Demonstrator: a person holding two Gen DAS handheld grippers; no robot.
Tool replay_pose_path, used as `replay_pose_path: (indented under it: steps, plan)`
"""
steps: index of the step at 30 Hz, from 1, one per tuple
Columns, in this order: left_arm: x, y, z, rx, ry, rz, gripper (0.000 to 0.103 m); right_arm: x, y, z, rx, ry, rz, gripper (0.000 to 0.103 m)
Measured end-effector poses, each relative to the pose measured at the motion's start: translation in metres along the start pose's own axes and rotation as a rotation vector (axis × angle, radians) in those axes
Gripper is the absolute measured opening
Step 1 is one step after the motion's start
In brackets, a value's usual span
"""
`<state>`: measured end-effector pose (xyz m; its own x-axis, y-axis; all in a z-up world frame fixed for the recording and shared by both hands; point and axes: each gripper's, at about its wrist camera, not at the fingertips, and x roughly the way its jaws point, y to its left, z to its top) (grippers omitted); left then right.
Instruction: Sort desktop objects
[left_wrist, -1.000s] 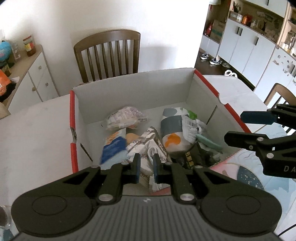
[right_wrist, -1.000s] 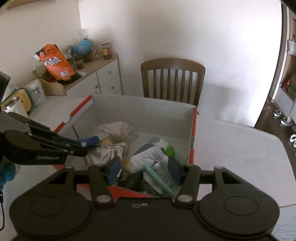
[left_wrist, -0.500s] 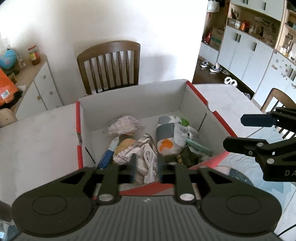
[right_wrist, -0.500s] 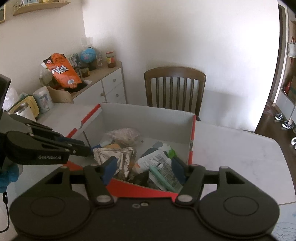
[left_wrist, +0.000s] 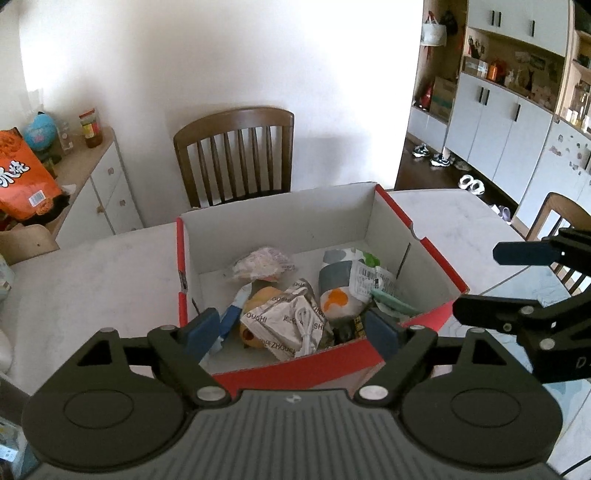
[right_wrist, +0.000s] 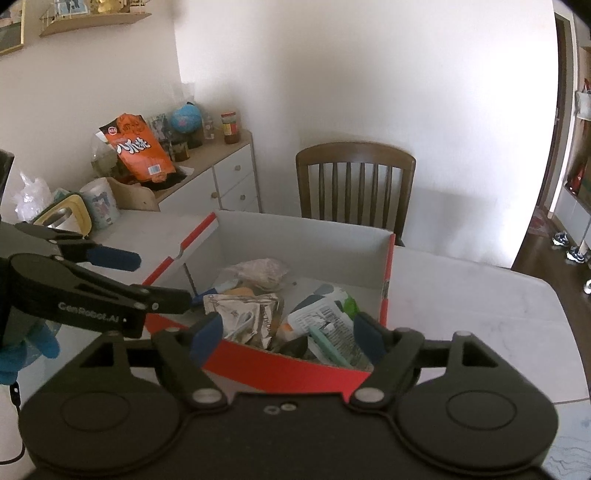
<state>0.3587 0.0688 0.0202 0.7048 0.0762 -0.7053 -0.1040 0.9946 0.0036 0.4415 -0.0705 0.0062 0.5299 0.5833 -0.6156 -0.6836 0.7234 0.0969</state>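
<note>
Centrally, white table (left_wrist: 81, 280) under a red-and-white cardboard box (left_wrist: 280, 218), wooden chair (left_wrist: 236, 155) behind the box, left gripper (left_wrist: 291, 328) and right gripper (right_wrist: 286, 336) above its near edge, jaws just spreading, empty, white cable packet (left_wrist: 291, 321) and wrappers (left_wrist: 264, 262) inside the box.

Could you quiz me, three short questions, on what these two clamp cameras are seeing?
1. True or false: the left gripper holds the silver cable pouch.
2. The pouch lies: A) inside the red-edged box; B) on the wooden chair; C) on the white cabinet.
3. Fill in: the right gripper has jaws that stand ____.

Key: 1 false, both pads are clear of it, the jaws having just been opening; 2 A; 3 open, with nothing gripped between them.
</note>
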Motion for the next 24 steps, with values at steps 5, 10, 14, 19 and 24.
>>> replay_pose_path:
  steps: [5,10,14,19,24]
  plan:
    - [-0.010,0.004,-0.007,-0.005,-0.021,0.002,0.086,-0.007,0.004,-0.002,0.009,-0.010,0.000,0.086]
    - [-0.022,0.006,-0.012,-0.002,-0.030,0.015,0.086,-0.012,0.011,-0.006,0.016,-0.009,0.005,0.093]
    - [-0.027,0.008,-0.015,-0.009,-0.019,0.008,0.086,-0.018,0.015,-0.008,0.028,-0.020,0.012,0.099]
    - [-0.031,0.009,-0.017,-0.027,-0.012,0.003,0.086,-0.027,0.017,-0.009,0.036,-0.026,0.021,0.103]
    - [-0.030,0.007,-0.020,-0.034,-0.003,0.006,0.091,-0.035,0.016,-0.010,0.044,-0.033,0.020,0.103]
